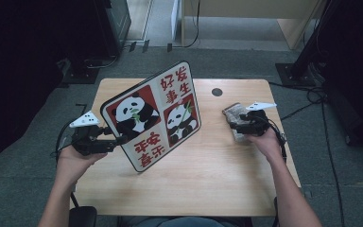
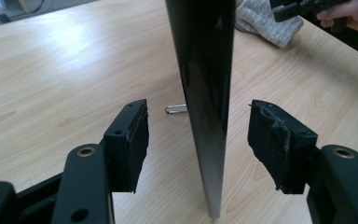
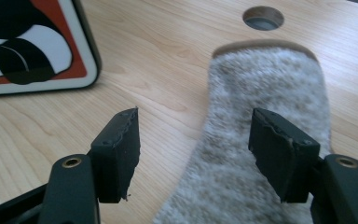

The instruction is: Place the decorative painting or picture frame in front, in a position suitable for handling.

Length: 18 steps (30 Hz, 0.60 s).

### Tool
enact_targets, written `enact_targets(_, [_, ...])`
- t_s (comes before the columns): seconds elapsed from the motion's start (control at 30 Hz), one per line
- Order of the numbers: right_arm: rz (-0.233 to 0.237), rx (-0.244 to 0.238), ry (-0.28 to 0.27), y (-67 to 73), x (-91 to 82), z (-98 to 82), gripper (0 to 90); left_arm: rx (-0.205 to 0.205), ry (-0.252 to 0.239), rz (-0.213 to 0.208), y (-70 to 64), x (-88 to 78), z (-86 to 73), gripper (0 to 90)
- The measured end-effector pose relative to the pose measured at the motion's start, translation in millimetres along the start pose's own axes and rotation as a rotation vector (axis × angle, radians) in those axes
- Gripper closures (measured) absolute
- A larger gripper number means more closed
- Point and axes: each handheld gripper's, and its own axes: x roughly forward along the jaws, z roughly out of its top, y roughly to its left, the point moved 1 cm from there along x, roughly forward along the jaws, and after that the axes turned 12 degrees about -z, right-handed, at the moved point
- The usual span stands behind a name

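A square panda picture board [image 1: 151, 116] with red Chinese characters stands tilted on the wooden table [image 1: 208, 175], propped by a thin wire foot [image 2: 175, 108]. My left gripper [image 1: 120, 140] is at its lower left edge. In the left gripper view the board's dark edge [image 2: 207, 93] runs between the jaws of the left gripper [image 2: 198, 121], which stand apart from it on both sides, open. A grey fuzzy cloth [image 1: 234, 112] lies at the right. My right gripper [image 1: 234, 124] hovers open just over the cloth [image 3: 265, 84], one jaw above it, the other above bare wood.
A round cable hole [image 1: 217, 91] sits in the table behind the cloth. A corner of the board [image 3: 32, 46] is at the upper left of the right gripper view. Bare wood stretches along the table's near side. Dark stands and cables lie on the floor around.
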Motion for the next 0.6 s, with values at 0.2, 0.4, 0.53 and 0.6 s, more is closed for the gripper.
enact_targets(0.2, [-0.019, 0.021, -0.011, -11.5, -0.3, -2.4, 35.2, -0.008, -0.008, -0.017, 1.0, 4.4, -4.8, 43.7])
enact_targets(0.4, [-0.034, 0.05, -0.021, -24.0, -5.3, -1.5, 34.7, -0.013, 0.006, -0.029, 4.5, 10.2, -10.7, 45.0])
enact_targets(0.53, [-0.069, 0.063, -0.006, -31.8, 2.1, -4.5, 36.4, -0.009, -0.01, -0.028, 5.1, 12.3, -11.6, 47.0])
enact_targets(0.6, [-0.067, 0.063, -0.002, -33.4, 5.8, -5.7, 36.9, -0.009, -0.021, -0.033, 5.0, 12.8, -11.6, 47.7])
